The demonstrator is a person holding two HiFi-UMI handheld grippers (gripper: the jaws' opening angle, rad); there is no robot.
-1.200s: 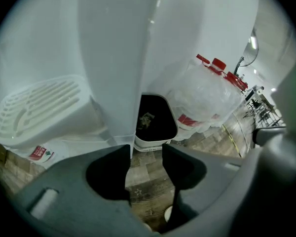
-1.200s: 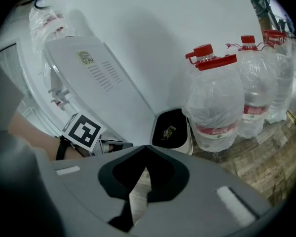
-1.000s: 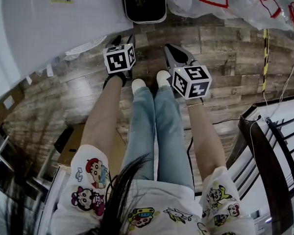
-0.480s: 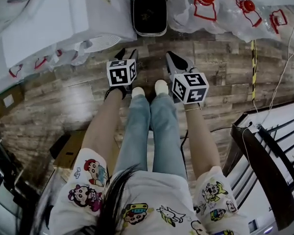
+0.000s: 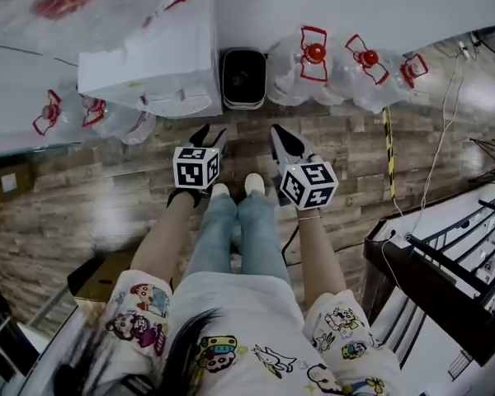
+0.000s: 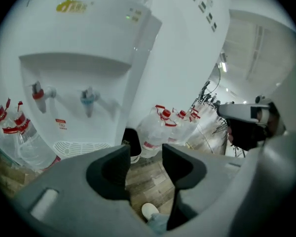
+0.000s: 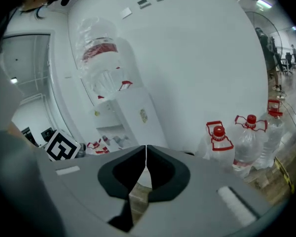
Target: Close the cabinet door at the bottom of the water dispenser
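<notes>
The white water dispenser (image 5: 148, 64) stands against the wall ahead, seen from above. In the left gripper view the water dispenser (image 6: 84, 83) shows its red and blue taps and drip tray. Its bottom cabinet door is hidden in every view. My left gripper (image 5: 208, 136) hangs in the air in front of the dispenser, apart from it. The left gripper (image 6: 144, 157) is open with nothing between its jaws. My right gripper (image 5: 280, 139) hangs beside it. The right gripper (image 7: 146, 157) has just been opening by a hair, but its tips still meet and hold nothing.
A black bin (image 5: 242, 77) sits right of the dispenser, with several clear water bottles (image 5: 338, 64) beyond it and more bottles (image 5: 66, 114) at the left. A dark metal rack (image 5: 445, 287) stands at the right. A cardboard box (image 5: 103, 275) lies low left.
The view has risen and pulled back from the floor. Both grippers have come up with it, and the dispenser's top and more bottles have come into sight.
</notes>
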